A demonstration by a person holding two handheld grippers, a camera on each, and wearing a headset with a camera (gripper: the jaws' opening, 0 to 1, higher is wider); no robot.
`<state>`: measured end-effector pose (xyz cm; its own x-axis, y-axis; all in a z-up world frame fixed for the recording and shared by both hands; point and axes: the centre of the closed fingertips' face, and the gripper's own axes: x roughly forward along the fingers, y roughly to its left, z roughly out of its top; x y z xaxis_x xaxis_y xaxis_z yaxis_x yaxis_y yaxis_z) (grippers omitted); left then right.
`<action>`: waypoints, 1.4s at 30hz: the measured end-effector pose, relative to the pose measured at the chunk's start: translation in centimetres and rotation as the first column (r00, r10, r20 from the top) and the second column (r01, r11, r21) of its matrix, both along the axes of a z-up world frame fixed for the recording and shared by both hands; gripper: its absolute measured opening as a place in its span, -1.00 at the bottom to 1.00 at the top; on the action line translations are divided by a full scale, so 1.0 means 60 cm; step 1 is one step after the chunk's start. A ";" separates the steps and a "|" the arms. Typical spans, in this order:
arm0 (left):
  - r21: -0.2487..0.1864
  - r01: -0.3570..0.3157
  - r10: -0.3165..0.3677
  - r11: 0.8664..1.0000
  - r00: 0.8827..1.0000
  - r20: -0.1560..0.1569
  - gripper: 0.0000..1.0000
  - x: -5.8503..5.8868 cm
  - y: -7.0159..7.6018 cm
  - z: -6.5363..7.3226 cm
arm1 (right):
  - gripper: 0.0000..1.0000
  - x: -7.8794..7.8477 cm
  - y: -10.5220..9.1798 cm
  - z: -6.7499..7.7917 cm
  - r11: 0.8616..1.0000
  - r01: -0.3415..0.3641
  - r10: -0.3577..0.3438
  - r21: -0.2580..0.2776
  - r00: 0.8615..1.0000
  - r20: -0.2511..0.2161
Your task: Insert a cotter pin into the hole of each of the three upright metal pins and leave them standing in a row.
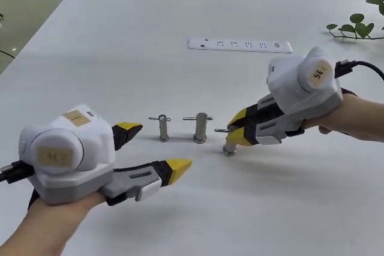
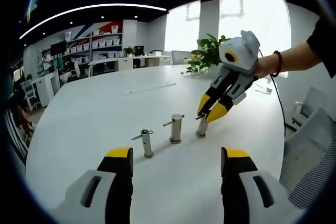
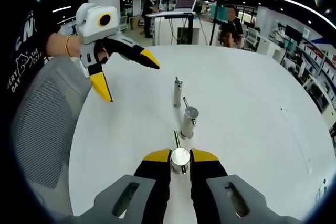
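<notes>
Three upright metal pins stand in a row on the white table [image 1: 180,76]. The left pin [image 1: 163,129] and the middle pin [image 1: 201,127] each carry a cotter pin through the hole near the top. My right gripper [image 1: 237,133] comes in from the right and is shut on the head of the third pin [image 3: 180,160], with a cotter pin [image 3: 177,139] sticking out just past the jaws. My left gripper [image 1: 154,147] is open at the front left, a short way from the row, and holds nothing. In the left gripper view the row [image 2: 176,128] stands ahead of the spread jaws.
A white power strip [image 1: 240,45] lies farther back on the table. A green plant [image 1: 360,25] trails over the far right edge. A grey mesh chair [image 3: 37,124] stands beside the table. The surface around the pins is bare.
</notes>
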<state>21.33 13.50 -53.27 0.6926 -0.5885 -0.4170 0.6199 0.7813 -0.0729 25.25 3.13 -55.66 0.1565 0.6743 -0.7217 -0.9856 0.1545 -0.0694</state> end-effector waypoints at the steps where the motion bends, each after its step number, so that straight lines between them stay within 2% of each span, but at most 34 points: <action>1: 0.005 0.001 -0.001 1.000 1.000 0.003 0.36 0.000 0.001 0.000 | -0.85 0.003 -0.002 0.000 1.000 0.004 -0.004 -0.001 1.000 0.000; 3: 0.012 0.006 -0.006 1.000 1.000 0.006 0.43 -0.001 0.002 -0.001 | -0.85 0.010 -0.007 0.001 1.000 0.017 -0.017 -0.001 1.000 0.002; 8: -0.009 0.020 -0.020 1.000 1.000 0.010 0.58 -0.001 -0.002 0.003 | -0.85 0.026 -0.018 0.008 0.999 0.033 -0.033 -0.001 0.999 0.008; 13: -0.009 0.020 -0.020 1.000 1.000 -0.002 0.64 -0.001 -0.002 -0.001 | -0.85 0.039 -0.028 0.006 0.999 0.045 -0.045 -0.012 0.999 0.003; 24: 0.002 0.002 -0.002 1.000 1.000 -0.008 0.68 0.000 0.009 -0.011 | -0.85 0.046 -0.034 -0.004 0.998 0.058 -0.059 -0.023 0.998 -0.027; 29: -0.012 -0.007 0.007 1.000 1.000 -0.005 0.68 0.003 0.011 -0.010 | -0.85 0.049 -0.032 -0.006 0.998 0.060 -0.061 -0.021 0.998 -0.032; 35: -0.022 -0.013 0.013 1.000 1.000 -0.006 0.69 0.009 0.011 -0.010 | -0.84 0.049 -0.032 -0.006 0.999 0.028 -0.028 -0.018 0.999 -0.037; 42: -0.016 -0.012 0.012 1.000 1.000 -0.008 0.70 0.007 0.012 -0.012 | -0.84 0.048 -0.033 -0.006 1.000 0.027 -0.027 -0.003 0.997 -0.074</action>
<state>21.75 14.23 -54.02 0.6965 -0.5867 -0.4132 0.6096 0.7875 -0.0906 28.13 1.18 -56.01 0.1210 0.6691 -0.7332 -0.9835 0.1810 0.0030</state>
